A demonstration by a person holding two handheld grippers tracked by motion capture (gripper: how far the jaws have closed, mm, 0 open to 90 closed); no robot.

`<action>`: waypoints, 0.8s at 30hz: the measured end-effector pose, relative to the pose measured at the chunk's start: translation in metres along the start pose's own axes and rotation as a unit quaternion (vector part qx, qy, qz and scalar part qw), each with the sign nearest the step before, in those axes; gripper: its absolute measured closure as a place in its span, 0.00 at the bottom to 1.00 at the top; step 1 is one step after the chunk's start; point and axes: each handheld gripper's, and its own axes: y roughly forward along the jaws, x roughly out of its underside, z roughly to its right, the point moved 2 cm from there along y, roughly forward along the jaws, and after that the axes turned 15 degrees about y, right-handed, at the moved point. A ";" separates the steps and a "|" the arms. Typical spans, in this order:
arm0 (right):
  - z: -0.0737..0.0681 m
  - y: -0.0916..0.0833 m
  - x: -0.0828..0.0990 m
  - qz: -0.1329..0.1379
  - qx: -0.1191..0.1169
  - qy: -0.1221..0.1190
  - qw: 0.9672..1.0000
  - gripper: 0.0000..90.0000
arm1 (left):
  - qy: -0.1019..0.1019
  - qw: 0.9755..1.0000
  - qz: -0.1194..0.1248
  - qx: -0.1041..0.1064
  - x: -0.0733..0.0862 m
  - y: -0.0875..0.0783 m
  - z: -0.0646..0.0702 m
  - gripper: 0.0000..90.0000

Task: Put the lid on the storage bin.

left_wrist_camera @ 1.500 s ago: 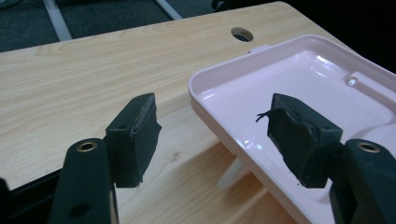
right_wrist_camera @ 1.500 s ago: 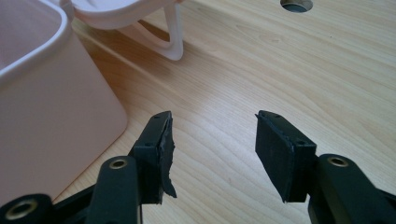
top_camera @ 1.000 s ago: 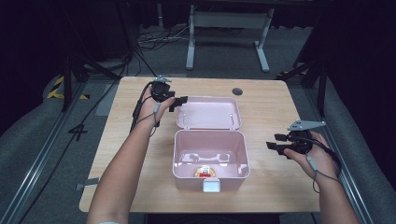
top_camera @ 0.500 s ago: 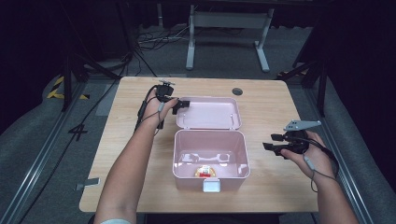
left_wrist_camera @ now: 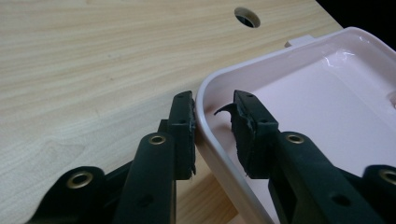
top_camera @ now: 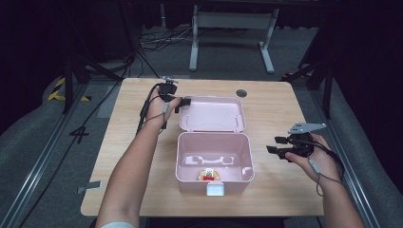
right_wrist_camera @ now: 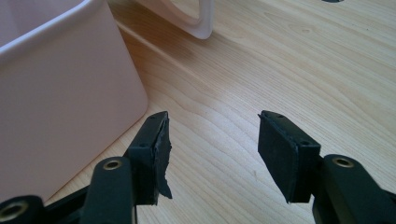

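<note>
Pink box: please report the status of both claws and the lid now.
Left claw straddling lid rim, jaws not fully closed. Right claw open, empty, beside pink box. Lid open flat; nothing in the way.

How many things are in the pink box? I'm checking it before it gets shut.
1: a small red and yellow toy lies on the floor of the box, against its near wall, by the latch. The near wall could hide something smaller.
</note>
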 end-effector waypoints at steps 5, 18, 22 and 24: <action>0.000 -0.001 0.000 -0.002 0.001 -0.002 1.000 0.52 | 0.011 1.000 0.011 -0.014 -0.007 -0.007 0.003 0.81; -0.004 -0.002 -0.001 -0.004 -0.001 -0.010 1.000 0.53 | 0.047 0.997 0.043 -0.043 -0.029 -0.031 0.015 0.84; -0.004 -0.002 -0.001 -0.003 -0.001 -0.011 1.000 0.53 | 0.053 0.996 0.049 -0.047 -0.031 -0.035 0.016 0.85; -0.005 -0.002 -0.001 -0.003 -0.001 -0.011 1.000 0.53 | 0.057 0.996 0.053 -0.049 -0.032 -0.037 0.018 0.85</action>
